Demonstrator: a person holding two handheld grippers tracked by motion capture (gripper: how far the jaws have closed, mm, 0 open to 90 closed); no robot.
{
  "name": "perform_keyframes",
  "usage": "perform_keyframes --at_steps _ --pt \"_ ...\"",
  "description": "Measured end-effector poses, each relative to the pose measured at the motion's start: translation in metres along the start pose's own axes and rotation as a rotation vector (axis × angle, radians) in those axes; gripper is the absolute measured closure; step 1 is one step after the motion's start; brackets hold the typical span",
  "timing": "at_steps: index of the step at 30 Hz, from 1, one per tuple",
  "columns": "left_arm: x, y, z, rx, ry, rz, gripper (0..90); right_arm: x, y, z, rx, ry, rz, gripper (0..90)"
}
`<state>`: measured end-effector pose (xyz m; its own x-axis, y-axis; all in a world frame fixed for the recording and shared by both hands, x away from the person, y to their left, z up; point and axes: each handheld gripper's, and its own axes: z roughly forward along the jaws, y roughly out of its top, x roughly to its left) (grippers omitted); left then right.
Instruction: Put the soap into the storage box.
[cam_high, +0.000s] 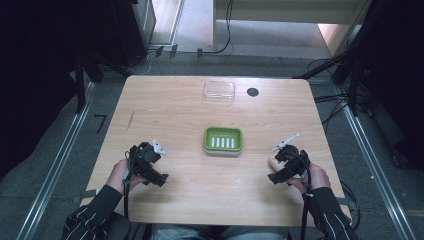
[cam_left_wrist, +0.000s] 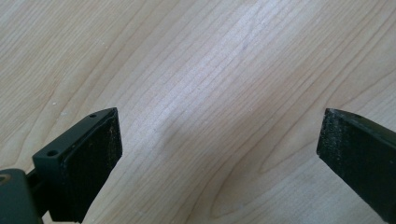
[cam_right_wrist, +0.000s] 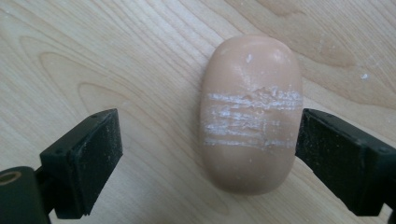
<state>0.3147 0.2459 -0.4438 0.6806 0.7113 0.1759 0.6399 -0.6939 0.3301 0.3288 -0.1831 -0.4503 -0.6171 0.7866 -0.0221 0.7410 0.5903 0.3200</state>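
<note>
Right claw stood with jaws wide apart, clamped on nothing, straddling a bar of soap flat on the bench. Lay off-centre in that gap: near-touching the one jaw at the right of the right gripper view, well clear of the other. Long axis ran straight ahead along the line of the jaws, so closing would likely have squeezed across the short width, over a band of pale scuffs ringing the middle. Looked smooth and rounded, probably slippery; a pinch on the curved sides might have squirted it forward. Judged a small sideways shift toward the near-touching jaw's side worth making first, to centre the bar.

From the high view, right claw sat at the bench's right front, soap just peeping beside it. Green soap dish rested at the bench's middle, away to the left of that claw and a little farther out; a clear lid and a small dark disc lay near the far edge.

Left claw also gaped, jaws far apart over bare wood, holding nothing; seen from above, left claw hung at the left front, well apart from the soap. Right hand plainly the nearer.
</note>
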Motion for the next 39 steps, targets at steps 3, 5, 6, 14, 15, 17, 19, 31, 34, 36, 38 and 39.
perform_keyframes --at_steps 3,5,6,14,15,17,19,31,34,36,38,39 --pt "0.0 0.0 0.001 0.003 -0.006 -0.001 0.5 -0.005 0.002 0.003 0.01 0.009 -0.003 7.8" --pt "0.0 0.0 0.0 0.0 -0.005 0.001 0.6 -0.008 0.003 0.005 0.019 0.01 -0.001 7.9" --pt "0.0 0.0 0.001 0.001 -0.005 0.0 0.5 -0.009 0.003 0.006 0.026 0.008 -0.001 7.9" --pt "0.0 0.0 0.001 -0.001 -0.007 -0.003 0.5 -0.016 0.008 0.015 0.051 0.019 -0.004 8.3" --pt "0.0 0.0 0.001 -0.001 -0.007 -0.003 0.5 -0.016 0.008 0.015 0.051 0.019 -0.004 8.3" --pt "0.0 0.0 0.001 -0.001 -0.007 -0.002 0.6 -0.016 0.012 0.015 0.056 0.022 -0.01 8.5" --pt "0.0 0.0 0.001 -0.001 -0.008 -0.001 0.6 -0.014 0.014 0.016 0.057 0.018 -0.02 9.2" --pt "0.0 0.0 0.001 -0.001 -0.008 0.0 0.5 -0.016 0.015 0.02 0.089 -0.006 -0.029 16.9" --pt "0.0 0.0 0.001 -0.001 -0.005 -0.001 0.5 -0.017 0.015 0.02 0.091 -0.02 -0.033 21.9" --pt "0.0 0.0 0.001 -0.001 -0.006 -0.001 0.5 -0.018 0.015 0.021 0.091 -0.018 -0.036 24.0" --pt "0.0 0.0 0.001 0.0 -0.006 -0.001 0.6 -0.019 0.014 0.021 0.099 -0.014 -0.037 24.7" --pt "0.0 0.0 0.001 0.0 -0.007 -0.002 0.5 -0.02 0.014 0.022 0.1 -0.016 -0.034 25.2"
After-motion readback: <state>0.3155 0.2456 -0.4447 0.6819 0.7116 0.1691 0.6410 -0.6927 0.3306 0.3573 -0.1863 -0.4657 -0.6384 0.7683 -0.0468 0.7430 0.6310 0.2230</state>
